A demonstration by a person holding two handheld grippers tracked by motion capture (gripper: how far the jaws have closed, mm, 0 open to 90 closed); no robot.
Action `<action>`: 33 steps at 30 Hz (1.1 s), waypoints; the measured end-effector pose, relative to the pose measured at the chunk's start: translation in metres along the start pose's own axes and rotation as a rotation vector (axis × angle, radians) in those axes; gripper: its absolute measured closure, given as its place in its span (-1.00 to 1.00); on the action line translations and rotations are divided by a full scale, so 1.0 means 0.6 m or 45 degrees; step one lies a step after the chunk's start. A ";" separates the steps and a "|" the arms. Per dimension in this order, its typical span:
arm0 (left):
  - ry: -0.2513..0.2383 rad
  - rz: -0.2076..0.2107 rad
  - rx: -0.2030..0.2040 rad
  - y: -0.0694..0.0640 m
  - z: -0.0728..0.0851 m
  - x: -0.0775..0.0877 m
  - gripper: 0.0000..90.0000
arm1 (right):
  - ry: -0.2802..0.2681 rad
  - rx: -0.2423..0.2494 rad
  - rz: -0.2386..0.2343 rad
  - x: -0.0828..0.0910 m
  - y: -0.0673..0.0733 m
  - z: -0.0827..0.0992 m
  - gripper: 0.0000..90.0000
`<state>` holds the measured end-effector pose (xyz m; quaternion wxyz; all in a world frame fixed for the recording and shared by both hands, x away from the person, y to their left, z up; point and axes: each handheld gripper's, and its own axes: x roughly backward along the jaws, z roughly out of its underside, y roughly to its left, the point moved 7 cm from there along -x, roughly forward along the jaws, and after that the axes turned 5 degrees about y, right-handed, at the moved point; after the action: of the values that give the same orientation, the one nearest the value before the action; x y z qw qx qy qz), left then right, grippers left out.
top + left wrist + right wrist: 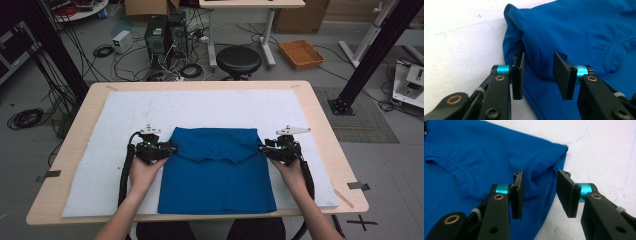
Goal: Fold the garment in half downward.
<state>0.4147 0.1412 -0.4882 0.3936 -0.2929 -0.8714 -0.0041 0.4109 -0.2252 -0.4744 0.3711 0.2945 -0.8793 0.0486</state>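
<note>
On the white mat (100, 150) covering the wooden table (320, 130), a folded blue shirt (215, 170) lies centred near the person's edge, its top part doubled down so the neckline faces up; what lies under the fold is hidden. At its left edge the left gripper (170, 149) sits with jaws spread wide, the shirt's folded corner between them in the left gripper view (538, 75). At the right edge the right gripper (262, 148) is likewise wide apart around the cloth's corner (539, 192). Bare mat stretches to both sides and beyond. Behind the table stand a black stool (238, 60), computer towers (165, 35) and tangled cables (25, 117).
</note>
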 end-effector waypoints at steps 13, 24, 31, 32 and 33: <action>-0.040 0.029 -0.041 -0.010 -0.007 0.002 0.93 | 0.000 0.001 -0.017 -0.001 -0.001 0.007 0.41; 0.008 0.029 -0.036 -0.015 0.001 -0.003 0.65 | 0.033 -0.004 -0.032 -0.015 0.005 0.013 0.40; -0.014 0.044 -0.075 -0.019 -0.002 0.000 0.93 | 0.082 0.070 -0.027 -0.034 0.017 0.013 0.93; -0.021 0.047 -0.074 -0.019 -0.003 0.002 0.93 | 0.075 0.069 -0.031 -0.032 0.018 0.012 0.94; -0.029 0.052 -0.067 -0.019 -0.004 0.004 0.94 | 0.064 0.070 -0.036 -0.029 0.018 0.011 0.95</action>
<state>0.4095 0.1325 -0.4821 0.3757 -0.3208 -0.8693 -0.0157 0.4103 -0.2099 -0.4893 0.3856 0.3158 -0.8637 0.0749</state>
